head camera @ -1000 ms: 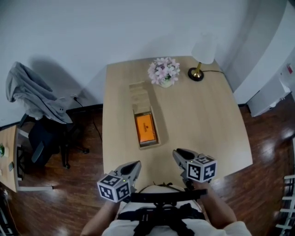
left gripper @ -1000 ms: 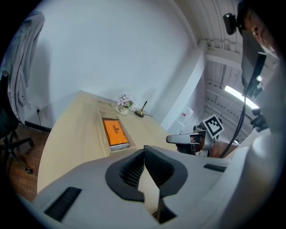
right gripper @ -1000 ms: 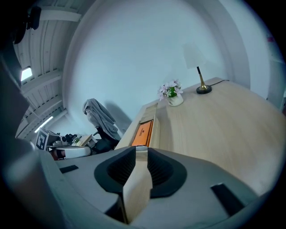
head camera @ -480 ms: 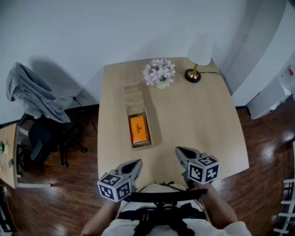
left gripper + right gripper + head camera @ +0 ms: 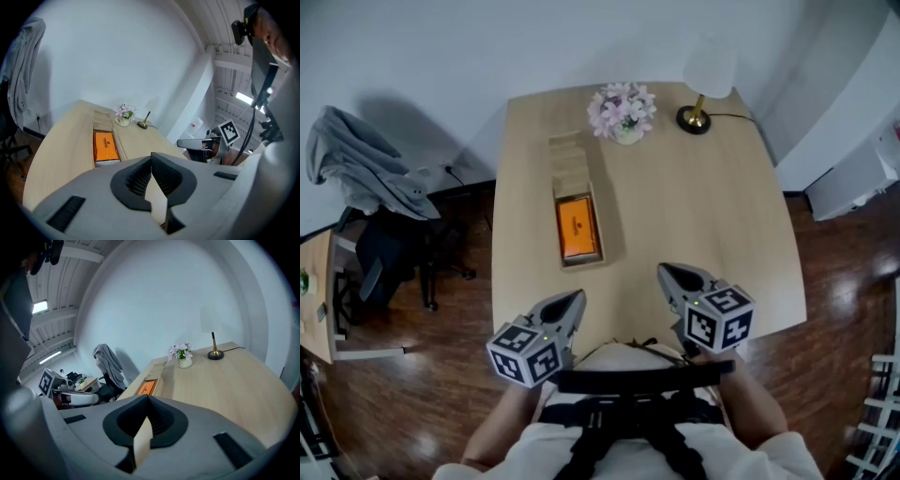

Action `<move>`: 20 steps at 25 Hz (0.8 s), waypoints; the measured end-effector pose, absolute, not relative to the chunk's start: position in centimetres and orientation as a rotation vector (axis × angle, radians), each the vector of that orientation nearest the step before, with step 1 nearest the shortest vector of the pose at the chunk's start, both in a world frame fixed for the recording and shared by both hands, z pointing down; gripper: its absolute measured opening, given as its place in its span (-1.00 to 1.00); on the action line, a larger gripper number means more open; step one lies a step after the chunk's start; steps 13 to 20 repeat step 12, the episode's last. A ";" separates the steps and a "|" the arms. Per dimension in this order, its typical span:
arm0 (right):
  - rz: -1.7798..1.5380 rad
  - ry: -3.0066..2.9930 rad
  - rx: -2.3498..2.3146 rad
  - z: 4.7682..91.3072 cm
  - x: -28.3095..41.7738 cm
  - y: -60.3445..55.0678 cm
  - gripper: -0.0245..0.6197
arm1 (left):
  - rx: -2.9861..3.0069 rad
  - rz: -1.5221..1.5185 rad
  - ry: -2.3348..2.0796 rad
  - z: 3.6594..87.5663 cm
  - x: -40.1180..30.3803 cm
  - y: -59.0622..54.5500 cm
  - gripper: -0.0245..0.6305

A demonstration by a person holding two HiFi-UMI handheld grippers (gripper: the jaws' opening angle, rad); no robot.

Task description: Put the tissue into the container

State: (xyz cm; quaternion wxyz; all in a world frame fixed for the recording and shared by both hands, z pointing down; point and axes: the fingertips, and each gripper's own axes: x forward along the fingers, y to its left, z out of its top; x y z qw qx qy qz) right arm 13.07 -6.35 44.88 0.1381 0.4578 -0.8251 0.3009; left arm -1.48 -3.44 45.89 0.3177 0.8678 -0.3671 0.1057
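An orange tissue pack [image 5: 577, 228] lies in the near half of a long wooden container [image 5: 569, 157] on the table's left half. The left gripper view shows the pack [image 5: 105, 146] ahead and to the left; the right gripper view shows it [image 5: 146, 387] far ahead. My left gripper [image 5: 575, 299] hovers over the table's near edge, shut, with nothing between its jaws. My right gripper [image 5: 667, 273] hovers to its right, also shut and empty. Both are well short of the container.
A vase of pink flowers [image 5: 622, 111] and a small lamp [image 5: 698, 101] stand at the table's far edge. A chair with a grey jacket [image 5: 356, 173] is off to the left. Dark wood floor [image 5: 834, 281] surrounds the table [image 5: 703, 216].
The head view has shifted, so the table sits a little higher and further left in the frame. Both grippers stay over the near edge.
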 end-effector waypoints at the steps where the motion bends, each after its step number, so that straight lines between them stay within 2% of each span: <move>1: 0.865 -2.386 1.325 44.8 13.1 -6.3 -0.92 | 2.283 0.278 -0.966 45.9 -1.4 -3.4 -0.94; 20: 0.832 -2.375 1.323 44.8 13.1 -5.9 -0.92 | 2.279 0.294 -0.942 46.3 -0.6 -3.1 -0.94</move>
